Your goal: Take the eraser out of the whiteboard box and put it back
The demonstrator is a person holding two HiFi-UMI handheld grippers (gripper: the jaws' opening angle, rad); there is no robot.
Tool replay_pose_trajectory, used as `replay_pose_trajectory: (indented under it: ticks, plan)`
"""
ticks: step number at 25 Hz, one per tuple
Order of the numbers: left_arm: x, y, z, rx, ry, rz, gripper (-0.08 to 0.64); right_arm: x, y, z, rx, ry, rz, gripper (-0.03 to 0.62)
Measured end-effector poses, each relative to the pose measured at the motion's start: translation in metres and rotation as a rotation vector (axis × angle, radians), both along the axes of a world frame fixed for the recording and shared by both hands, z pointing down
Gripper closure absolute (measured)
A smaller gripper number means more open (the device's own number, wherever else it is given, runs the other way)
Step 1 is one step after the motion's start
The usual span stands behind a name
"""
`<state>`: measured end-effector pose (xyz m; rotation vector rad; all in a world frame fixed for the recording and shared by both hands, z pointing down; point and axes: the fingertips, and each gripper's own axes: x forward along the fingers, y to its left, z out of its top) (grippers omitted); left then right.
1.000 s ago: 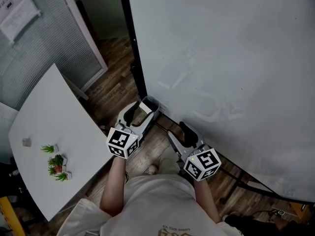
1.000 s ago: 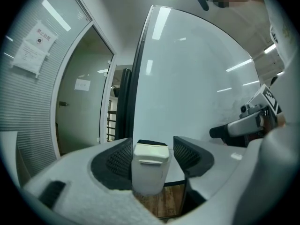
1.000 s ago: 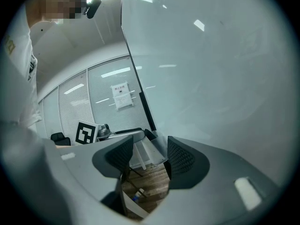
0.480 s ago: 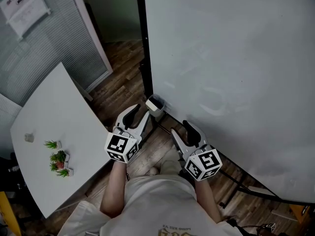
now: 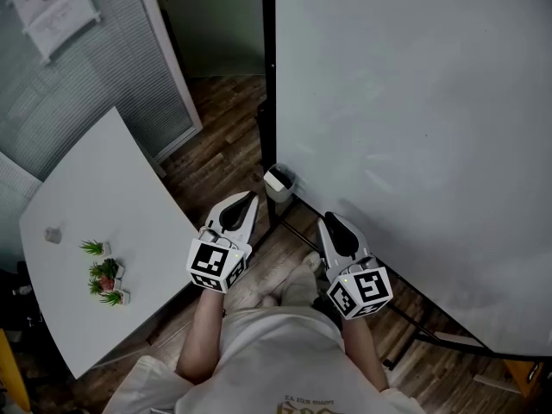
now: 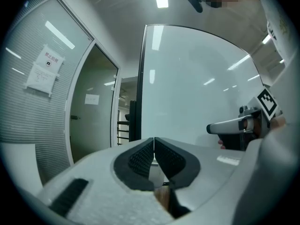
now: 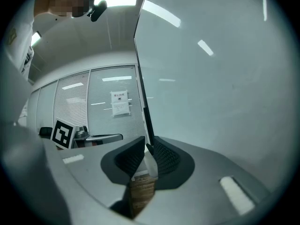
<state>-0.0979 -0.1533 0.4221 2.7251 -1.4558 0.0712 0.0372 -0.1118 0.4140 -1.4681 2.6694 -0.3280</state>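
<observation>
The whiteboard (image 5: 414, 128) fills the right of the head view. A small white box (image 5: 279, 182) hangs at its lower left corner, with a pale eraser top showing inside it. My left gripper (image 5: 250, 199) is just below the box, apart from it and shut with nothing in it; its pads (image 6: 143, 156) meet. My right gripper (image 5: 331, 222) points along the board's lower edge. Its jaws have just been closing, a narrow gap remains (image 7: 148, 150), and nothing is held. A white shape shows through that gap, beyond the pads (image 7: 166, 156).
A white table (image 5: 95, 214) with small potted plants (image 5: 103, 281) stands at the left. A glass partition with blinds (image 5: 78, 84) and a doorway lie behind it. The board's dark frame post (image 5: 268, 76) and stand foot (image 5: 431, 339) rest on wooden floor.
Both grippers' jaws have gone from wide open to closed or nearly closed. The left gripper has drawn back from the box, which now stands free beyond its tips.
</observation>
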Motion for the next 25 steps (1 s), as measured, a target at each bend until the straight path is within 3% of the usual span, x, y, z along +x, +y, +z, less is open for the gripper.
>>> replay_pose_trajectory:
  ticks: [4, 25]
  plan:
    - [0.003, 0.005, -0.004, -0.009, 0.021, 0.015, 0.558, 0.004, 0.001, -0.001, 0.0, 0.003, 0.02, 0.58]
    - [0.025, 0.013, -0.002, -0.025, -0.007, 0.11, 0.557, 0.012, 0.0, 0.001, -0.023, 0.04, 0.009, 0.581]
